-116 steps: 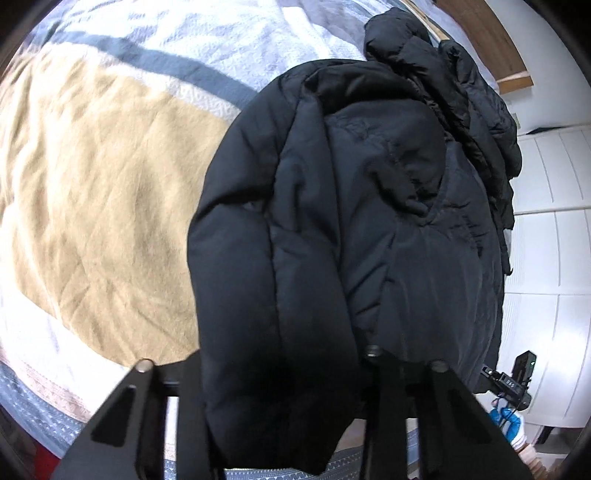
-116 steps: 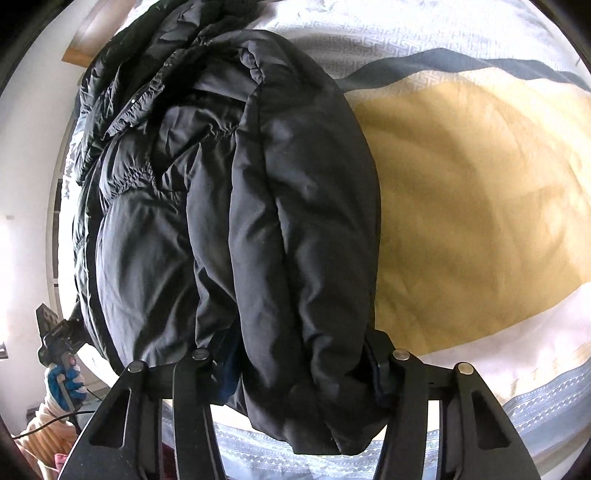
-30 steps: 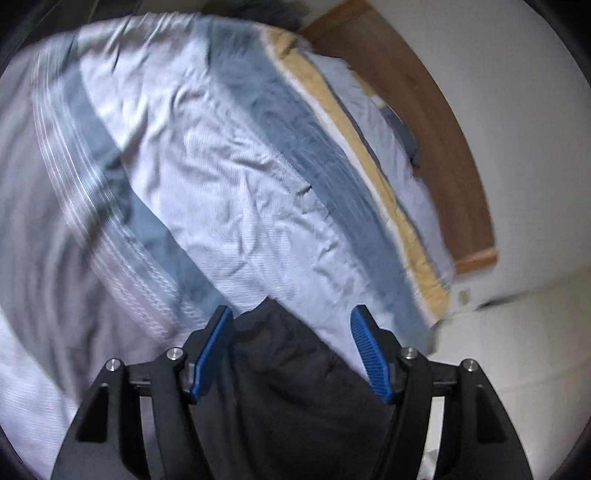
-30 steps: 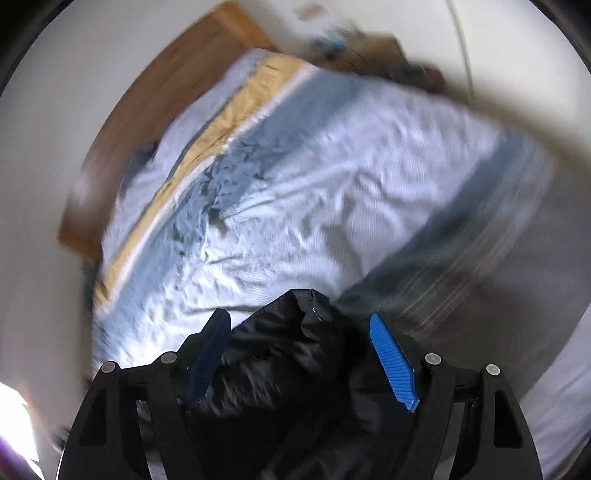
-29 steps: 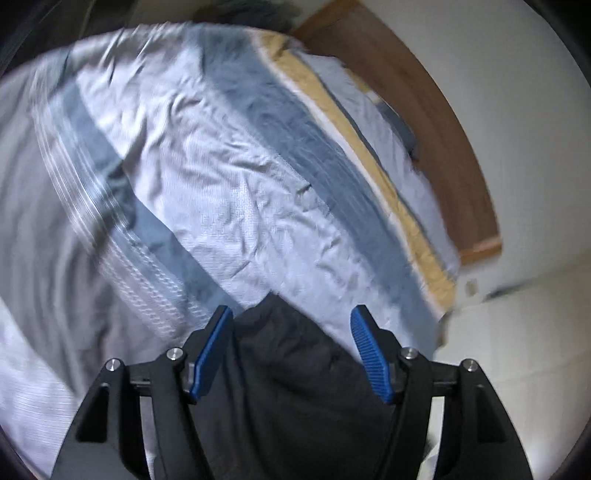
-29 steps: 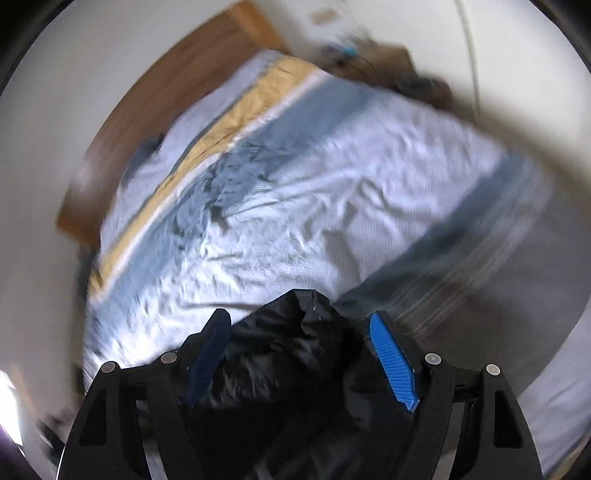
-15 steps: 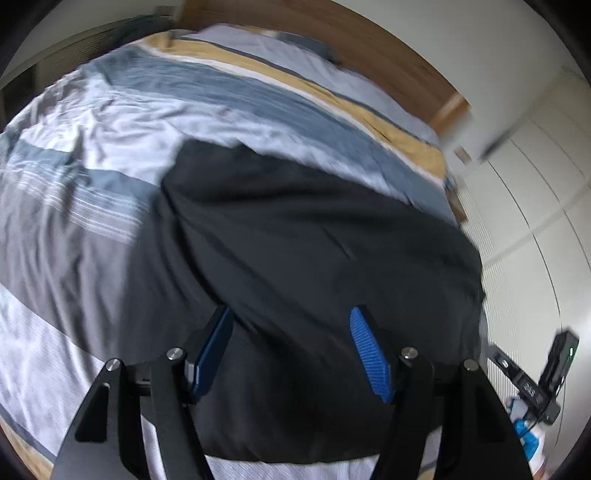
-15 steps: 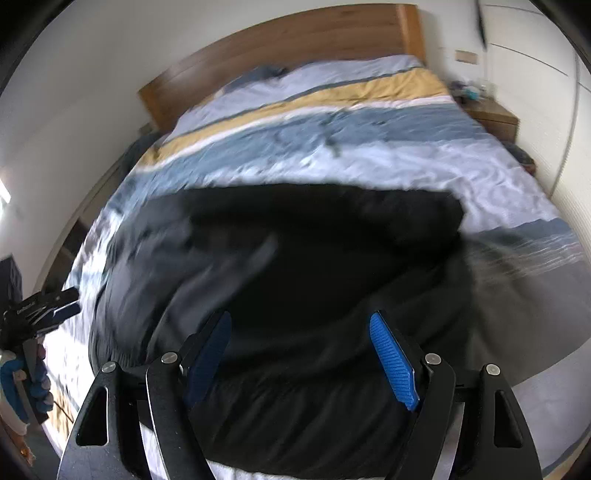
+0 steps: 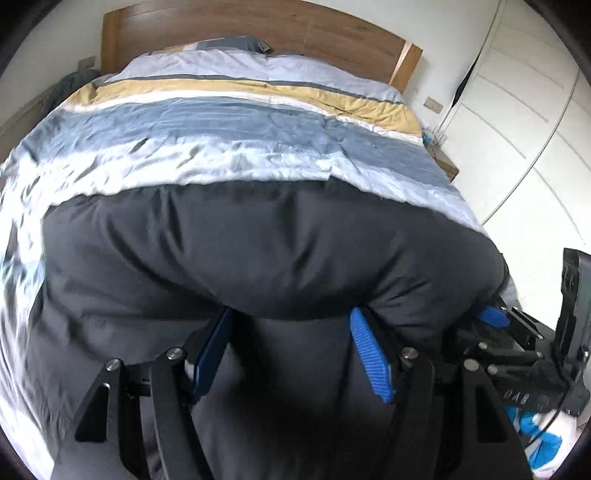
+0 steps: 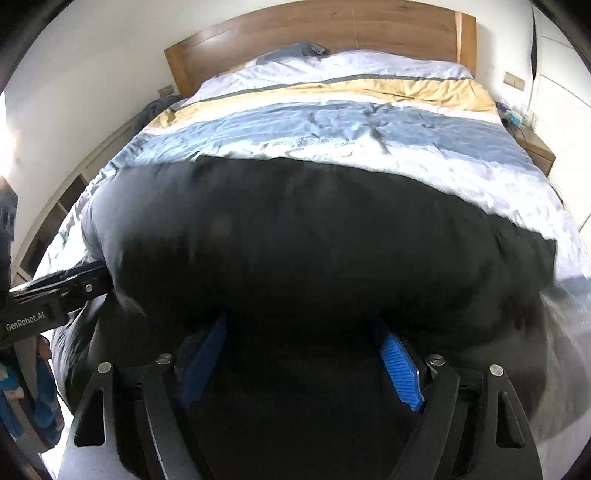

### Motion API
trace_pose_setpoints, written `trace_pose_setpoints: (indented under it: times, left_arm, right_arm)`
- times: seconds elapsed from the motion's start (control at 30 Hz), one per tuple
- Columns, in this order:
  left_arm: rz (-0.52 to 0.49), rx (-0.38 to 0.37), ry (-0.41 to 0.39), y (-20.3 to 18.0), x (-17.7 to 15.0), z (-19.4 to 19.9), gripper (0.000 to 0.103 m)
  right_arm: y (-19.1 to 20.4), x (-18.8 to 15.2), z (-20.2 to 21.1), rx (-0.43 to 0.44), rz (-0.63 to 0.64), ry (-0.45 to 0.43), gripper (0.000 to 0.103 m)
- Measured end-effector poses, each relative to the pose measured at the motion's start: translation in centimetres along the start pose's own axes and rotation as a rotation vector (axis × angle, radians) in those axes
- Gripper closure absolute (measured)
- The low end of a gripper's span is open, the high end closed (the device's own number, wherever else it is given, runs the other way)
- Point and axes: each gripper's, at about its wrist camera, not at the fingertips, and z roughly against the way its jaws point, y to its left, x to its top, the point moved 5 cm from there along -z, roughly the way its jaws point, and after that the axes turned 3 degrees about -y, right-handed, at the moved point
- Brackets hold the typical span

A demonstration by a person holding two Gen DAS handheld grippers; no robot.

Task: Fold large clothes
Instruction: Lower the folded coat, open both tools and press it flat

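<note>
Left gripper [image 9: 291,325]: jaws spread wide, the blue pads [image 9: 369,358] well apart – a thick roll of the black puffer jacket [image 9: 266,254] bulges over the fingertips and hides them. The pads sit in the gap under that roll, with flat jacket fabric filling the space between them; neither pad presses the cloth, so nothing is clamped.

Right gripper [image 10: 301,336]: jaws equally wide, with the blue fingers [image 10: 400,373] tucked beneath the jacket's [image 10: 314,236] padded bulge at 12 o'clock. The view is motion-blurred, yet the gap between the pads is plain; no fabric is pinched.

Jacket, position: it lies across the near part of the bed, a broad dark mass filling the lower half of both views, with a rounded folded edge toward 12 o'clock and a flatter layer underneath it.

Other gripper in each view: the right one shows at 4 o'clock in the left camera, its tip against the jacket's end; the left one shows at 9 o'clock in the right camera – likewise at the jacket's edge.

Striped duvet [image 9: 236,122]: blue, white and mustard bands run beyond the jacket.

Wooden headboard [image 10: 332,33]: at 12 o'clock.

White wardrobe doors [image 9: 517,122]: at 2 o'clock in the left view.
</note>
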Motion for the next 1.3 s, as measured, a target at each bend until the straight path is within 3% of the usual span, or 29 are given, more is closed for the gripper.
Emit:
trace_pose_setpoints:
  times: [0.2, 0.33, 0.47, 0.53, 0.7, 0.77, 0.8, 0.9, 1.0, 1.17, 1.3]
  left_arm:
    - [0.038, 0.027, 0.058, 1.0, 5.6, -5.7, 0.036]
    - [0.088, 0.028, 0.101, 2.7, 7.0, -8.5, 0.03]
    - [0.143, 0.013, 0.112, 5.4, 7.4, -9.7, 0.03]
    - [0.148, 0.052, 0.121, 7.4, 7.6, -9.7, 0.03]
    - [0.18, 0.289, 0.182, 14.5, 7.1, -8.2, 0.029]
    - [0.204, 0.331, 0.153, 16.4, 7.1, -6.5, 0.03]
    - [0.229, 0.314, 0.109, 17.2, 7.1, -4.9, 0.03]
    - [0.24, 0.227, 0.019, 16.7, 6.6, -1.4, 0.03]
    - [0.176, 0.182, -0.051, 14.3, 5.1, 1.5, 0.03]
    - [0.062, 0.145, -0.083, 9.7, 2.0, 2.5, 0.03]
    - [-0.007, 0.162, -0.064, 7.5, -1.0, 1.1, 0.03]
  right_arm:
    - [-2.1, 3.8, -3.3, -0.021, -0.046, 0.011, 0.023]
    - [-4.9, 5.1, -5.6, -0.022, -0.12, 0.04, 0.023]
    - [-9.8, 4.5, -6.4, -0.061, -0.245, 0.07, 0.022]
    - [-12.0, 4.2, -6.2, -0.106, -0.287, 0.082, 0.022]
    - [-16.6, 2.1, -4.6, -0.271, -0.306, 0.148, 0.022]
    - [-17.7, 1.8, -2.9, -0.307, -0.31, 0.12, 0.023]
    - [-17.7, 1.9, -1.9, -0.303, -0.311, 0.092, 0.023]
    - [-15.0, 1.9, 1.0, -0.261, -0.242, 0.003, 0.023]
    - [-10.0, 1.3, 3.0, -0.186, -0.143, -0.056, 0.023]
    - [-3.1, -0.3, 3.9, -0.092, -0.048, -0.119, 0.02]
    - [-0.8, -2.0, 1.8, -0.093, 0.006, -0.076, 0.017]
